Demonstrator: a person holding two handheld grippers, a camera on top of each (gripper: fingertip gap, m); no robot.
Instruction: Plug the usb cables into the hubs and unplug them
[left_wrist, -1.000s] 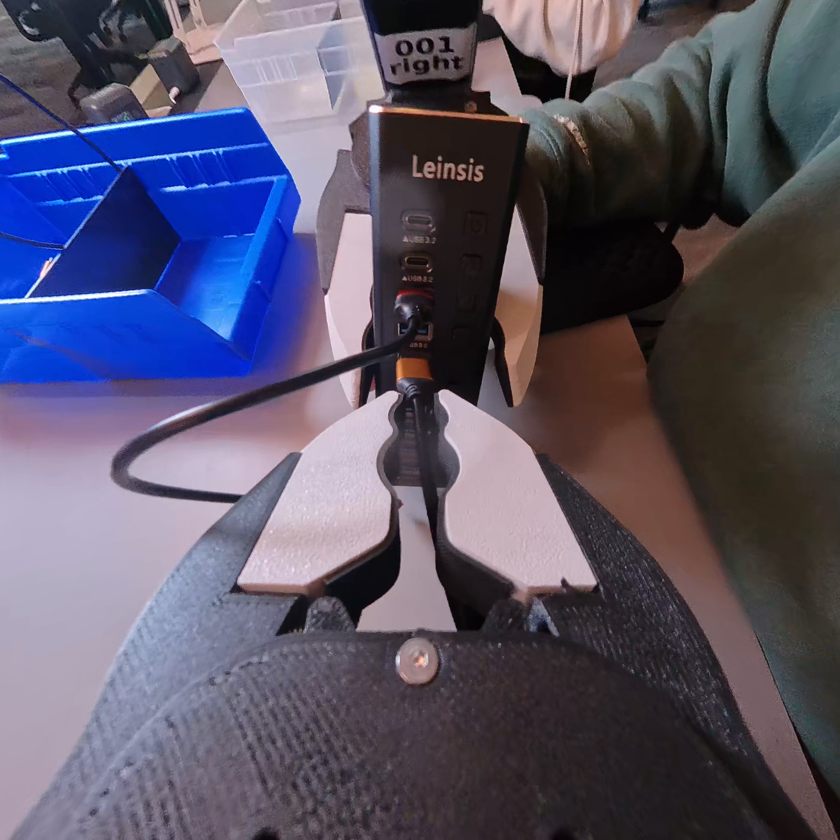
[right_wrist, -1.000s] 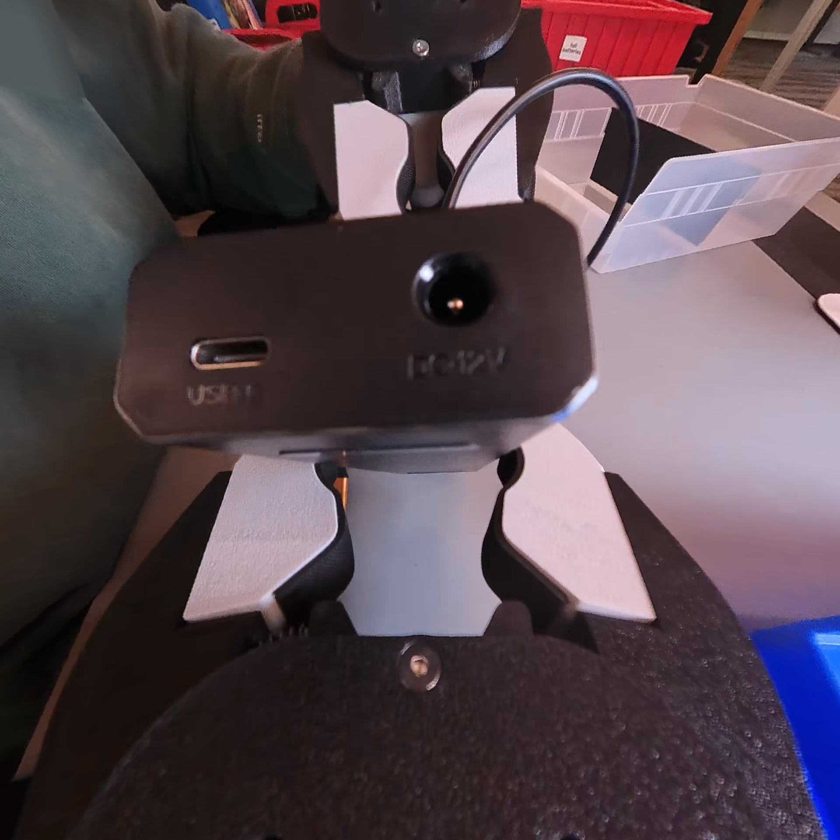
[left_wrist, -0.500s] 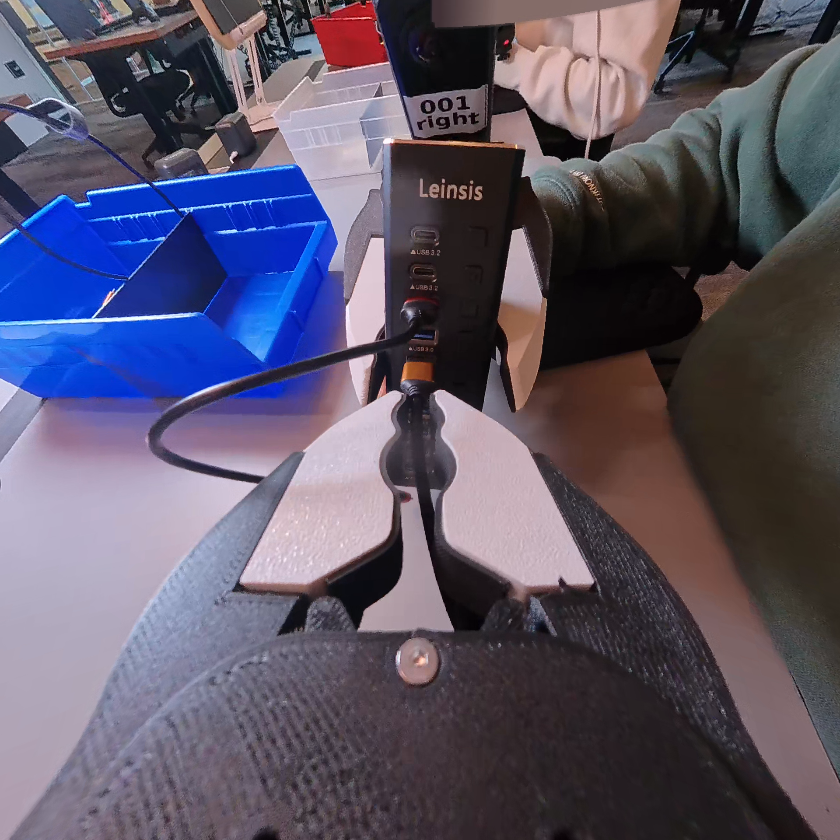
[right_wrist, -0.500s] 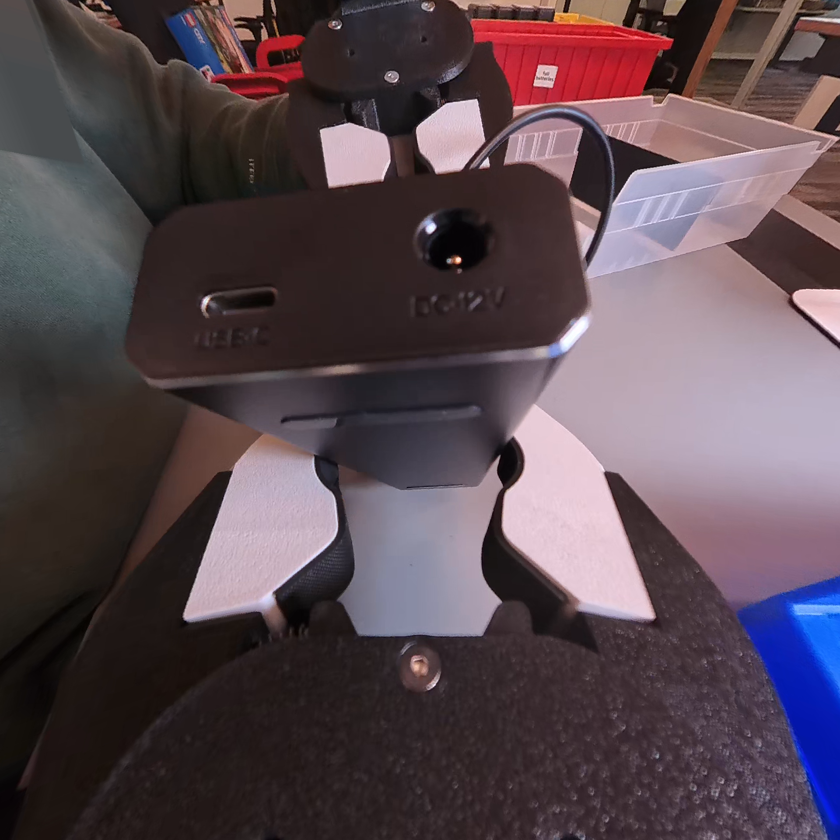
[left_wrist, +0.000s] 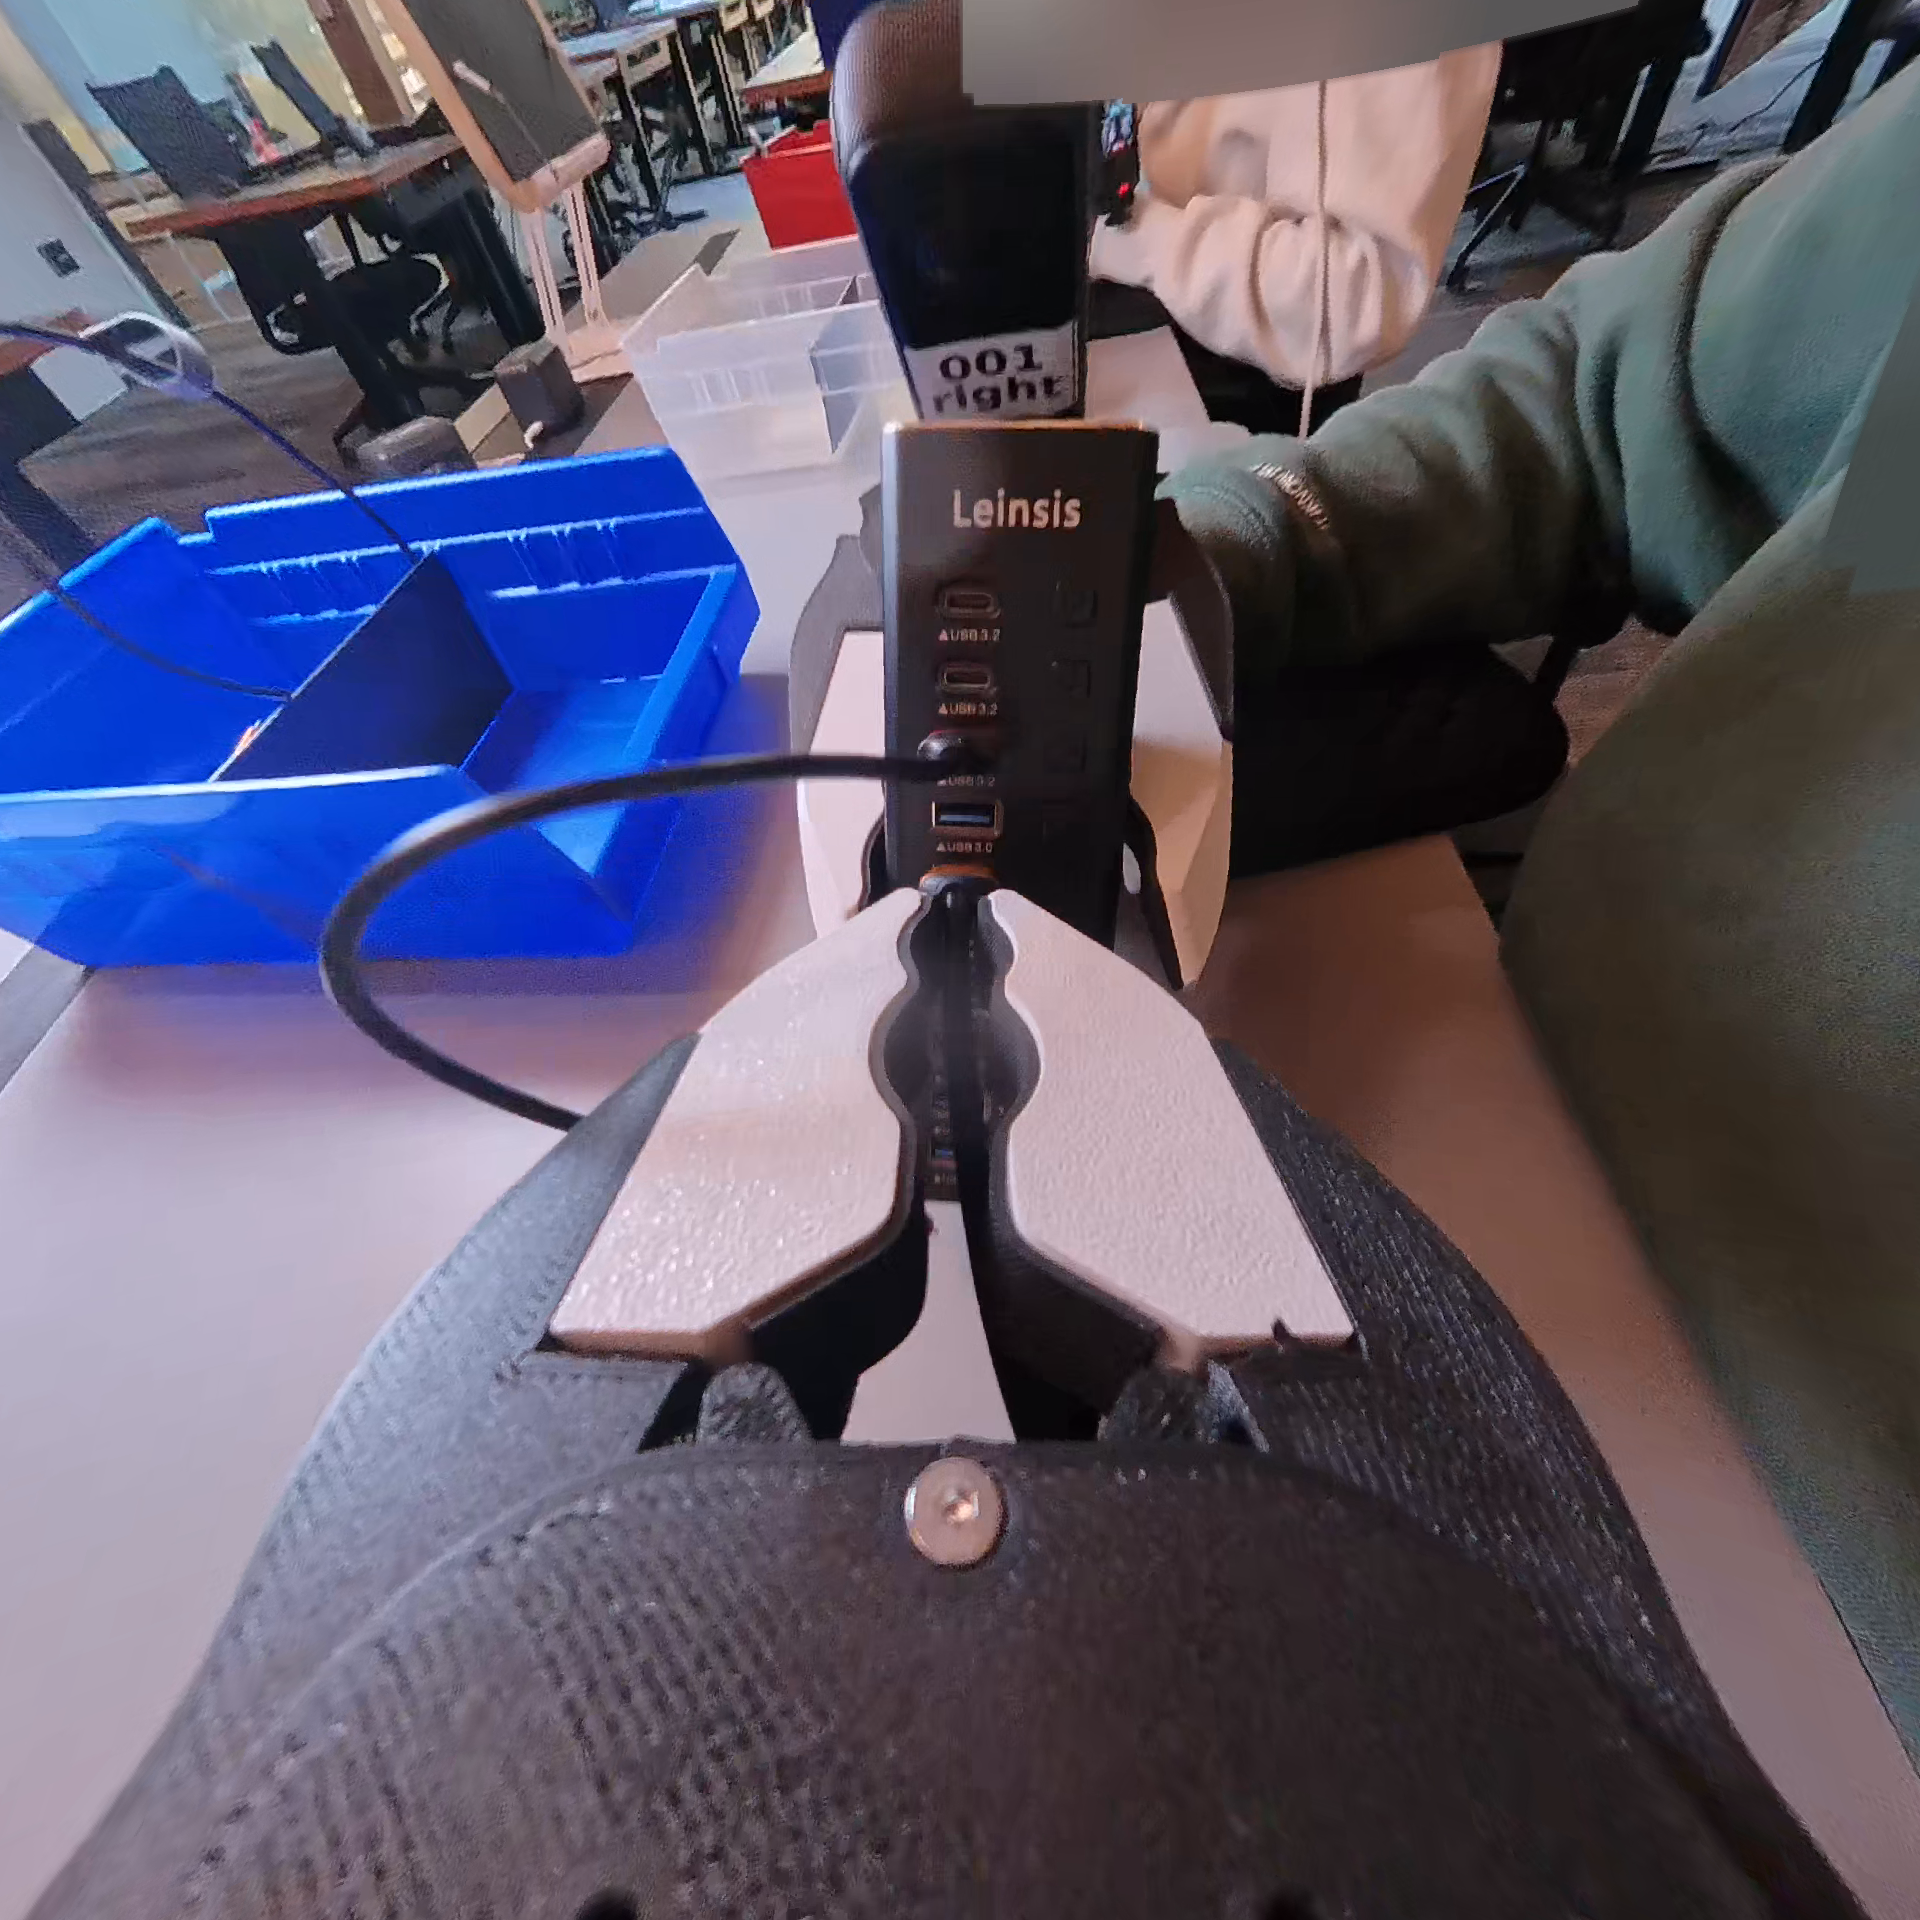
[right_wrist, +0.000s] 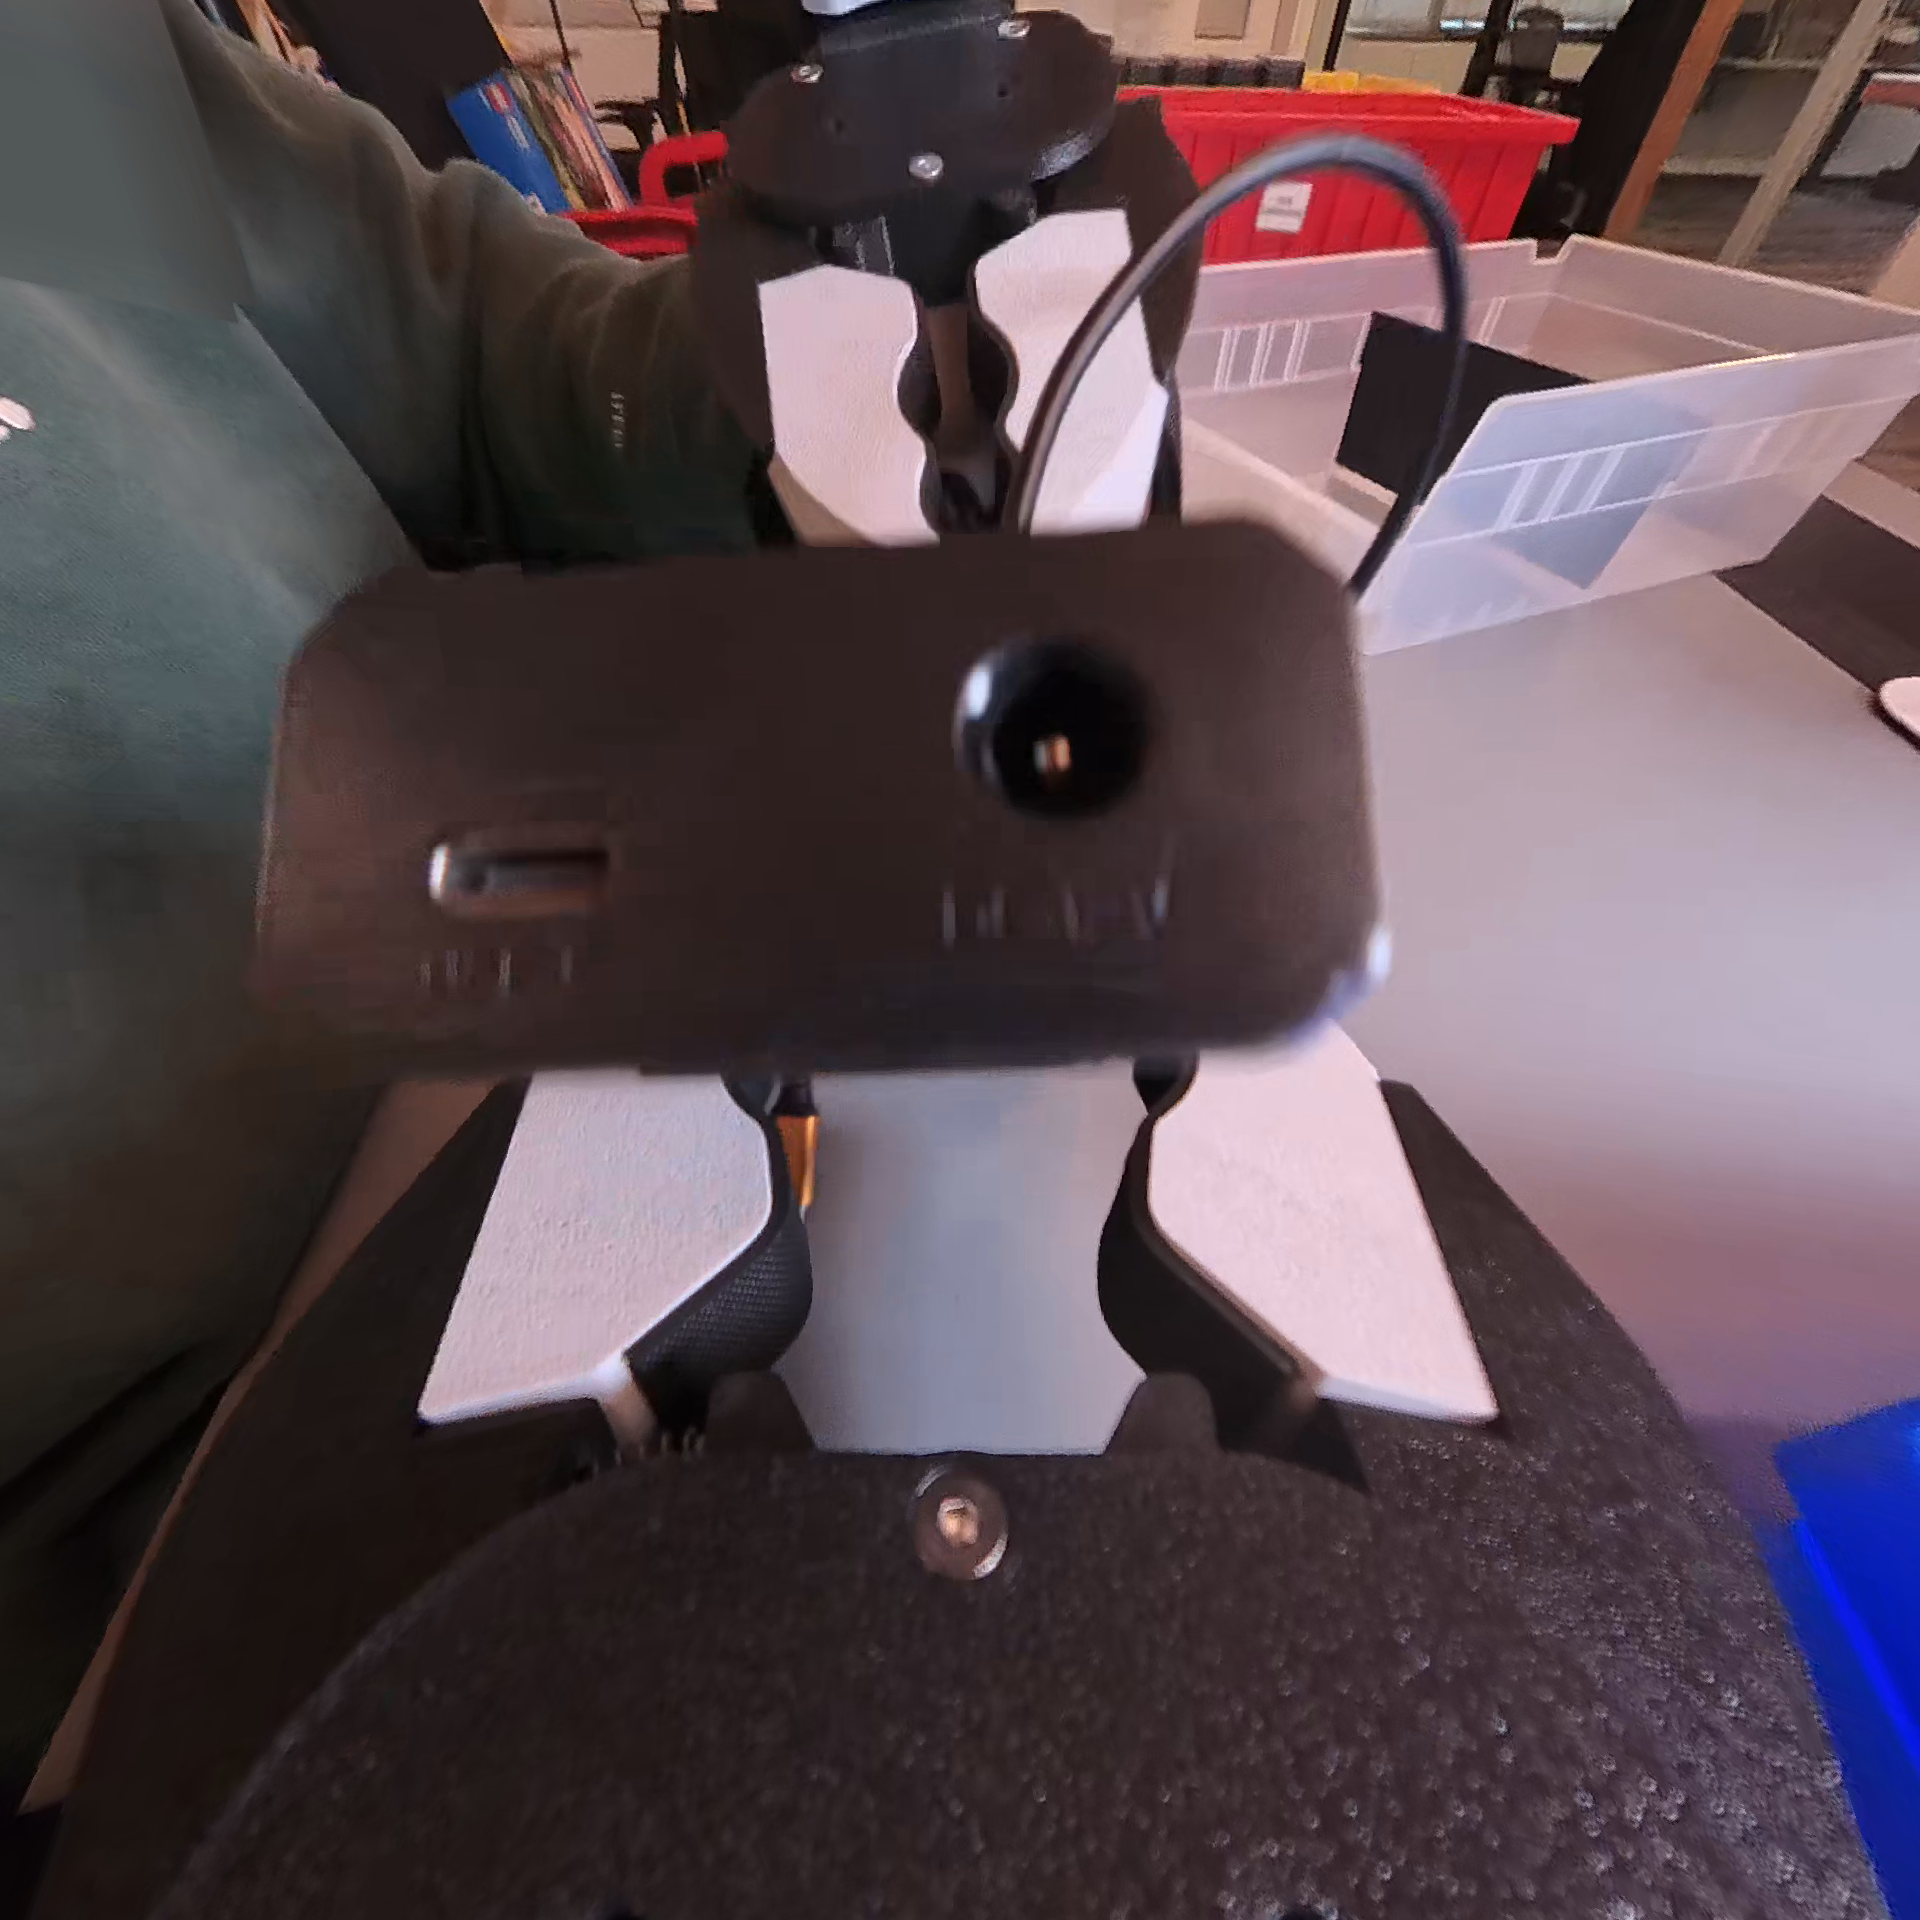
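A black USB hub (left_wrist: 1013, 582) stands upright, gripped at its sides by my right gripper's white fingers (left_wrist: 836, 790). In the right wrist view its end face (right_wrist: 810, 790) fills the middle and hides the tips of my right gripper (right_wrist: 961, 1101). A black cable (left_wrist: 520, 810) is plugged into the hub's third port and loops left over the table. My left gripper (left_wrist: 956, 904) is shut on the cable's orange-collared plug (left_wrist: 954, 886), held against the hub's face below an empty blue port. I cannot tell whether that plug is seated. The left gripper also shows in the right wrist view (right_wrist: 956, 416).
A blue divided bin (left_wrist: 260, 831) sits on the table (left_wrist: 208, 1247) to the left. A clear plastic bin (right_wrist: 1662, 436) lies beyond the hub, with a red bin (right_wrist: 1351, 156) behind it. A green sleeve (left_wrist: 1558, 468) fills the right side.
The left view has tilted up, so more of the room shows. The hub's blue port is now uncovered above the orange plug. In the right view the hub's end face has tipped toward the camera.
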